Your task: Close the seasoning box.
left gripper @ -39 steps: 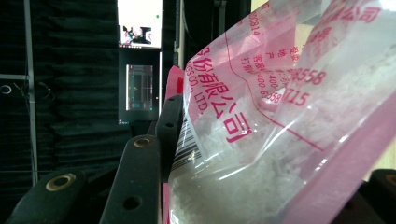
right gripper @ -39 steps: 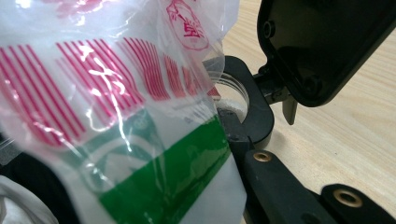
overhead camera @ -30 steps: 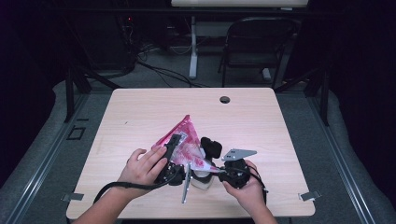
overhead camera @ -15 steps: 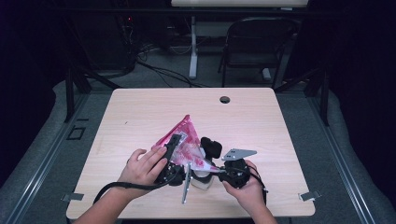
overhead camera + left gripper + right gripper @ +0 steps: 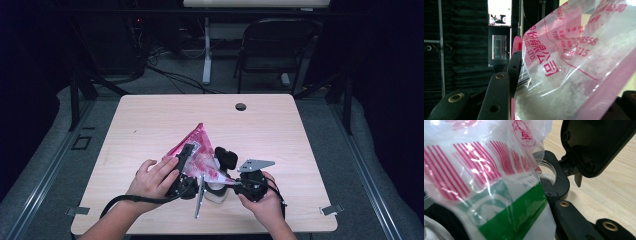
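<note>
- On the pale wooden table (image 5: 150, 120) we see a pink and clear plastic bag of white grains (image 5: 197, 155), lifted at the near middle of the table between the two hands.
- The left gripper (image 5: 186, 165), held in the person's left hand (image 5: 152, 177), clamps the bag; in the left gripper view its black jaw (image 5: 510, 82) presses flat against the bag's printed film (image 5: 564, 67), beside a barcode, so we read this tool as gripping the bag.
- The right gripper (image 5: 235, 186), in the right hand (image 5: 262, 200), carries a grey three-cornered plate (image 5: 255, 165). In the right gripper view the bag's film, with red stripes and a green band (image 5: 499, 202), lies against its jaw; we take its jaws as closed on the bag.
- Under the bag stands a clear plastic jar with a black collar (image 5: 554, 175); its black flip lid (image 5: 594, 142) stands open above the table. In the high view the jar (image 5: 216, 192) sits just beside the right gripper, and the lid (image 5: 226, 157) rises behind it.
- The bag's lower corner hangs over the mouth of the jar.
- A small round hole (image 5: 240, 106) marks the far edge of the table, well apart from the work.
</note>
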A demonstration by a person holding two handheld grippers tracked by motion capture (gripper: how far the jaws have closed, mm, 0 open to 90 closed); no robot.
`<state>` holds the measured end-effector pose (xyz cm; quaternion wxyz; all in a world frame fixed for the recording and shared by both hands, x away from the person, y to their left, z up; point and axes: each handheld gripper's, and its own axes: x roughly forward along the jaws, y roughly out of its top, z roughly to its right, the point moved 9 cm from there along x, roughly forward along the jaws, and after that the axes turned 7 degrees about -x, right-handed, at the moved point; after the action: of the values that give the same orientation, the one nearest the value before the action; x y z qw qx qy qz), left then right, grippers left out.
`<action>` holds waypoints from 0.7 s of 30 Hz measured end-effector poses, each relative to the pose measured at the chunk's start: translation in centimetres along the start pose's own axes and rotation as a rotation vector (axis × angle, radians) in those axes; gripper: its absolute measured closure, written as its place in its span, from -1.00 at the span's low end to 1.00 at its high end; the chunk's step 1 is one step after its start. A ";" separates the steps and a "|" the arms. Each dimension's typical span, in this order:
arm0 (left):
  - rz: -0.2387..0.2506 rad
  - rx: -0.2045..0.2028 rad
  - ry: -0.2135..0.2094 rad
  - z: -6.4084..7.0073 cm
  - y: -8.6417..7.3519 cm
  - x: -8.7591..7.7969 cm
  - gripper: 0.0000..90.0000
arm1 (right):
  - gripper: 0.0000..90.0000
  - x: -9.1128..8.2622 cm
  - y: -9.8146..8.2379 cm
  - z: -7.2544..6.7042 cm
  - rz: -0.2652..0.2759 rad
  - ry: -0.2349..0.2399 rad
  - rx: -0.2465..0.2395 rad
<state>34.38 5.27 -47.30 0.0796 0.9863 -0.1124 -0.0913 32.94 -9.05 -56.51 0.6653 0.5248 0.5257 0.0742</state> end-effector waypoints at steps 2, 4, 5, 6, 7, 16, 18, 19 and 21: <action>-0.002 0.000 -0.001 0.0 0.0 0.0 0.42 | 1.00 0.0 0.0 0.0 -0.001 0.000 0.000; 0.001 -0.001 0.002 0.0 0.0 0.0 0.42 | 1.00 0.0 0.0 0.0 -0.001 0.001 0.000; 0.002 0.000 0.003 0.0 0.1 0.0 0.42 | 1.00 0.0 0.0 0.0 0.001 0.003 0.002; 0.000 -0.004 0.001 0.0 0.0 0.0 0.42 | 1.00 0.0 0.0 0.0 0.000 0.003 0.002; 0.002 -0.006 0.002 0.0 0.1 0.0 0.42 | 1.00 0.0 0.0 0.0 0.000 0.002 0.002; 0.003 0.005 0.005 -0.1 0.2 0.0 0.42 | 1.00 0.0 0.0 0.0 -0.001 0.003 0.003; 0.003 0.004 0.005 -0.1 0.2 0.0 0.42 | 1.00 0.0 0.0 0.0 -0.001 0.002 0.003; 0.003 0.002 0.004 -0.1 0.2 0.0 0.42 | 1.00 0.0 0.0 0.0 -0.001 0.002 0.003; 0.004 0.005 0.006 -0.2 0.3 -0.1 0.42 | 1.00 0.0 0.0 0.0 0.001 0.001 0.004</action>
<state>34.30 5.06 -47.09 0.0778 0.9865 -0.1142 -0.0881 32.96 -9.03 -56.50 0.6638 0.5266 0.5259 0.0739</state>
